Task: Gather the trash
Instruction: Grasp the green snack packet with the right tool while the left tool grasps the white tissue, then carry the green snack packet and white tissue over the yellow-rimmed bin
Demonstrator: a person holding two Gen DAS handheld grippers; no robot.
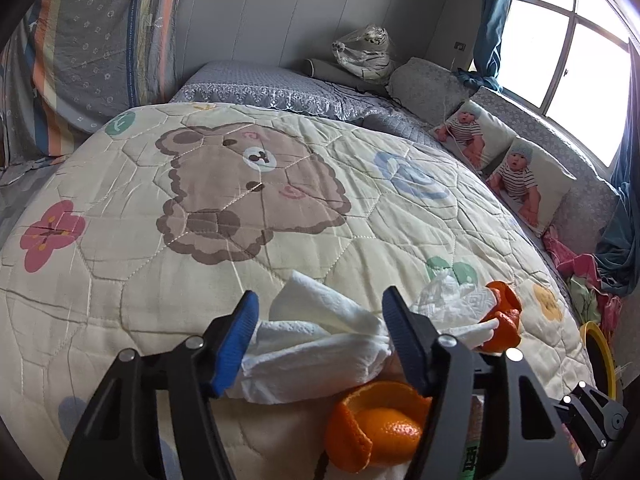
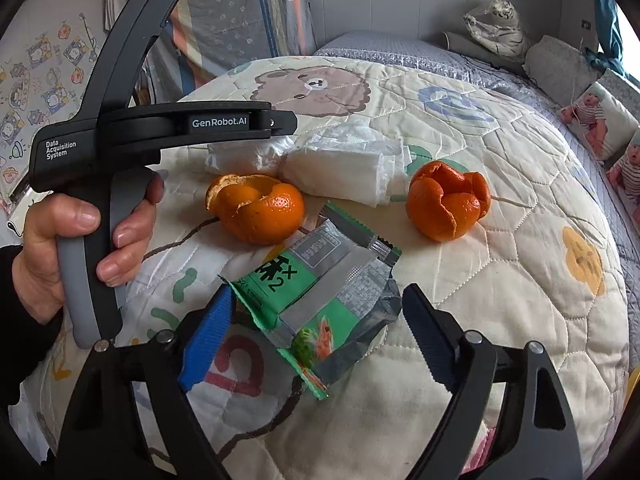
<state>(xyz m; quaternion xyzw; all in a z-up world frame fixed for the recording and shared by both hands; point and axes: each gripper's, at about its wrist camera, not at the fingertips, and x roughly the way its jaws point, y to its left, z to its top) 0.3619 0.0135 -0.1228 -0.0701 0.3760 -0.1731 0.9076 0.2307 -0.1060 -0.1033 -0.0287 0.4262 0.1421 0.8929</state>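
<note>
While the left gripper (image 1: pixel 320 336) straddles the crumpled tissue (image 1: pixel 316 344), jaws part-open, the right gripper (image 2: pixel 320 340) brackets the green wrapper (image 2: pixel 320 300), jaws wide, unpressed.

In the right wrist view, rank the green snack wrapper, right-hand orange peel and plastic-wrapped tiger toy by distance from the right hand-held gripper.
1. Green snack wrapper, between its fingers.
2. Right-hand orange peel, mid-quilt, right.
3. Plastic-wrapped tiger toy, by the far wall.
</note>
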